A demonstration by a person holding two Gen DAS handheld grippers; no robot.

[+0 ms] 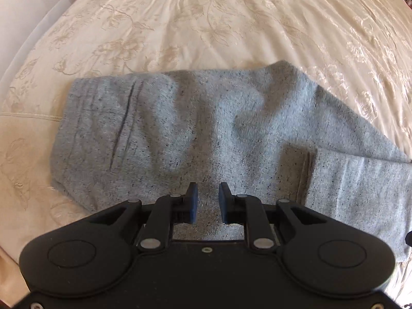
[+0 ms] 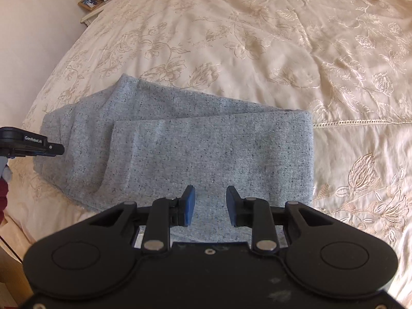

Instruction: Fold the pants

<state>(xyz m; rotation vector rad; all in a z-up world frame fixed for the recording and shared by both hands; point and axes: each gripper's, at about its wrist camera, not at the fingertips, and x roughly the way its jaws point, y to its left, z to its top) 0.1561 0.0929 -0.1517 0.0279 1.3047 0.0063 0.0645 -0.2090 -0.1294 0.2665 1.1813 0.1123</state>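
Grey speckled pants [image 1: 195, 134] lie folded on a cream bedspread, waistband end at the left in the left wrist view. In the right wrist view the pants [image 2: 206, 152] show a leg layer folded back on top, fold edge at the right. My left gripper [image 1: 208, 203] hovers over the near edge of the pants, jaws open and empty. My right gripper [image 2: 210, 206] hovers over the near edge of the folded leg, jaws open and empty. The left gripper's side [image 2: 31, 145] shows at the left edge of the right wrist view.
The embroidered cream bedspread [image 2: 257, 38] stretches far beyond the pants. A bedside table with a picture frame [image 2: 88, 2], red item and lamp base stands at the far left. The bed's near edge runs at the lower left [image 2: 15, 231].
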